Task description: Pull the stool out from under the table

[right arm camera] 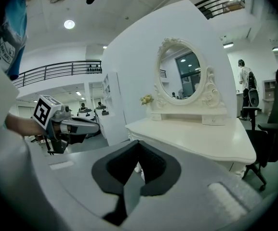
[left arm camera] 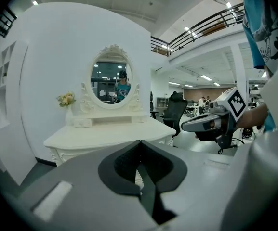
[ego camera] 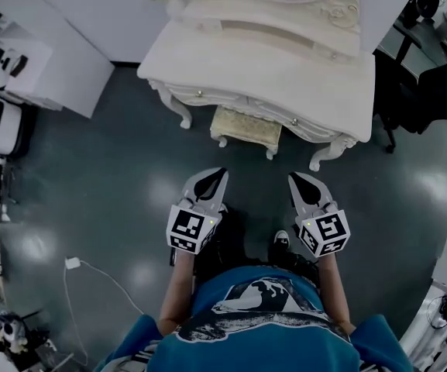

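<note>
Dk grey floor [ego camera: 107,200], white wall [left arm camera: 47,57], blk office chair [left arm camera: 175,110], mezzanine railing [left arm camera: 201,28], ceiling light [right arm camera: 69,24].

The dressing table [ego camera: 285,68] is finished in smooth cream-white paint with a soft sheen, and its carved trim is equally pale. The stool [ego camera: 246,128] seat is covered in cream cloth with a raised pattern. The floor [ego camera: 107,208] is dark grey and glossy, with lamp glare mirrored in it. The left gripper [ego camera: 220,173] and right gripper [ego camera: 294,178] are shaped from matt grey plastic, lined inside with matt black padding. The oval mirror [left arm camera: 112,82] is of bright, reflective glass. The person's T-shirt [ego camera: 262,316] is teal printed cloth.
</note>
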A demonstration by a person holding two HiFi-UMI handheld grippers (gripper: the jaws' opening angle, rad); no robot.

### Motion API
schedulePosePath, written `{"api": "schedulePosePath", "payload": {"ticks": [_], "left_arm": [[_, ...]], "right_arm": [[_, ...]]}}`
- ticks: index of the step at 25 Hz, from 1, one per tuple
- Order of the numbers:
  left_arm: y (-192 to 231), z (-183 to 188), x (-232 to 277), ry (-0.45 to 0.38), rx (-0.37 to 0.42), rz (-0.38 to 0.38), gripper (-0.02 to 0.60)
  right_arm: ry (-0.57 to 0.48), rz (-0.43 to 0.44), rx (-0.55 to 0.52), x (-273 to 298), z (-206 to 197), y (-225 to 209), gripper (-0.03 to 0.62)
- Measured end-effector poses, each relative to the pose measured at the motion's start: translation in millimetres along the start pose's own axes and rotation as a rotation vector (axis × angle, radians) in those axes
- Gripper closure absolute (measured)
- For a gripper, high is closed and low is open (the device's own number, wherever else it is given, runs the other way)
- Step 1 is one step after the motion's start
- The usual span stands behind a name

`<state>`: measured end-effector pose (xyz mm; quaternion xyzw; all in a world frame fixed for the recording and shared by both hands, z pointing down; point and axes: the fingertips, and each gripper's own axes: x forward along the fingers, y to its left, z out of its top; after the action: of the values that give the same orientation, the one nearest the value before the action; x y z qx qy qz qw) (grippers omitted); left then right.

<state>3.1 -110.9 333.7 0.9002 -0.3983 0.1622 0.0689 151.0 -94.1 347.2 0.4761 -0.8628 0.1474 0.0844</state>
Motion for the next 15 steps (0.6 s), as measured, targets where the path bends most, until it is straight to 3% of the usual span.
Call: {"api": "schedulePosePath", "payload": {"ticks": [11, 15], "left_arm": [[75.0, -37.4, 16.0, 0.014, 0.048, -0.212, 0.568], [101.1, -61.1, 23.5, 0.039, 0.068, -0.258, 0.569]], "right_arm": [[0.071, -0.117, 0.039, 86.5, -21.2, 22.2, 0.591], [0.104, -0.146, 0.040, 110.2, -36.3, 26.9, 0.591]]}}
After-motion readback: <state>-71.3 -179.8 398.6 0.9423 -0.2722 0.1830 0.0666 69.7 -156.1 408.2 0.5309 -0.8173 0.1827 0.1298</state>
